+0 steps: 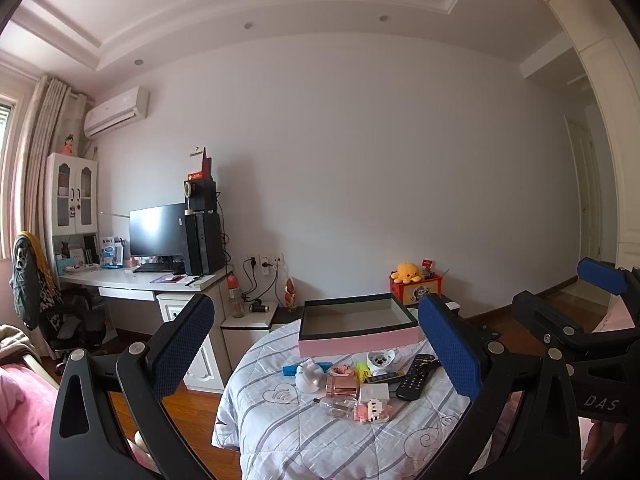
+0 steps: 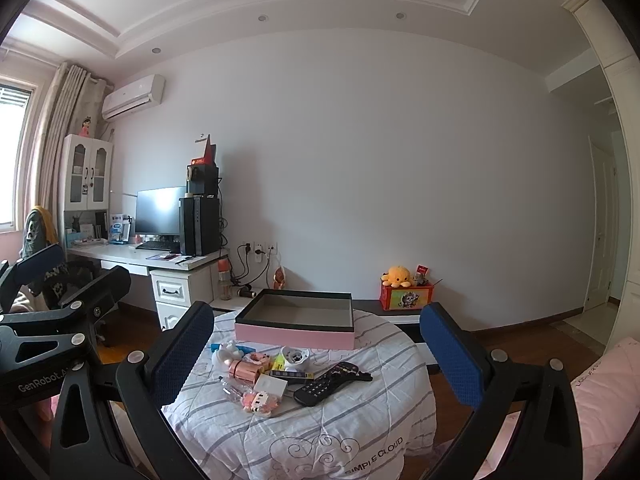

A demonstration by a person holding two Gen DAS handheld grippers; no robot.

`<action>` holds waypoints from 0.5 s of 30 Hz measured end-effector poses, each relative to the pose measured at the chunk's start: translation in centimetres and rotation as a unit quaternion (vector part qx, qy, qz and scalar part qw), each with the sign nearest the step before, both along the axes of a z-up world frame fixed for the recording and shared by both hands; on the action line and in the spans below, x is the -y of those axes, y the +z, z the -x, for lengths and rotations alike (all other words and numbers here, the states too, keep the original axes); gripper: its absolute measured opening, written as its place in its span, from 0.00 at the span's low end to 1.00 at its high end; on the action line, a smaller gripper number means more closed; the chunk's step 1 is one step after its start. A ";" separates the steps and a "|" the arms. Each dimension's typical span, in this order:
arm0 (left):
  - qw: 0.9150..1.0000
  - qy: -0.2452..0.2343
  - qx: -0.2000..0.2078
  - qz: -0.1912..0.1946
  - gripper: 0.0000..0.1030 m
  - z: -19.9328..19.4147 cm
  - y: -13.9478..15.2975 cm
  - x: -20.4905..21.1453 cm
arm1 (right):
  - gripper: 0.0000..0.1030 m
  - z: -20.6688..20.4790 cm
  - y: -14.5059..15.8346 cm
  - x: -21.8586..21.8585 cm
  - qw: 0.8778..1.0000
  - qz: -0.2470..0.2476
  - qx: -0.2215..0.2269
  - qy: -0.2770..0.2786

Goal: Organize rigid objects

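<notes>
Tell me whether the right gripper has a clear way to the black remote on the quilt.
Probably yes. The right gripper is open and empty, and the black remote lies ahead of it at the right edge of the clutter, with nothing on top.

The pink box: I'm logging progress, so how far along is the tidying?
Nothing looks done: the pink box is empty. Nothing is in hand; the left gripper and right gripper are both open and hold nothing. Everything remains: the black remote, copper cylinder, white adapter and the other small items lie on the quilt.
</notes>
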State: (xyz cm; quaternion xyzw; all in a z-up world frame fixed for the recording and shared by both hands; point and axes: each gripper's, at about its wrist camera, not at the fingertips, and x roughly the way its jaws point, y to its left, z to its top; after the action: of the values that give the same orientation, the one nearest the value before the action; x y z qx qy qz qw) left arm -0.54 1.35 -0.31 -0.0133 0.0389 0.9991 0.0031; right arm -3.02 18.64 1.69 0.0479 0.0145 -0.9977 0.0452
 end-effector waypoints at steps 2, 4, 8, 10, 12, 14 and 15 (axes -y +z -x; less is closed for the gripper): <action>1.000 -0.001 0.001 -0.001 1.00 0.0 0.0 0.0 | 1.00 0.0 0.0 0.0 1.000 0.000 0.000 0.000; 1.000 -0.001 0.001 -0.001 1.00 0.0 0.0 -0.1 | 1.00 0.0 -0.1 0.0 1.000 0.000 0.000 -0.001; 1.000 -0.001 0.001 0.001 1.00 0.0 0.1 -0.1 | 1.00 0.1 -0.2 -0.2 1.000 0.001 0.002 -0.001; 1.000 0.000 0.001 0.000 1.00 0.0 0.1 -0.1 | 1.00 0.1 -0.2 -0.2 1.000 0.001 0.002 0.000; 1.000 -0.001 0.001 0.000 1.00 0.0 0.1 -0.1 | 1.00 0.1 -0.2 -0.2 1.000 0.001 0.003 0.000; 1.000 0.001 0.001 0.001 1.00 0.0 0.0 -0.1 | 1.00 0.1 -0.3 -0.3 1.000 0.001 0.005 0.000; 1.000 0.001 0.002 0.001 1.00 0.0 0.0 -0.1 | 1.00 -0.2 -0.2 -0.2 1.000 0.000 0.005 -0.001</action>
State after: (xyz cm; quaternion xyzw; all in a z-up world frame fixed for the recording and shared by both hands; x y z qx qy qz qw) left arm -0.57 1.44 -0.30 -0.0153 0.0394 0.9991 0.0025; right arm -2.84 18.83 1.53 0.0526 0.0141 -0.9975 0.0444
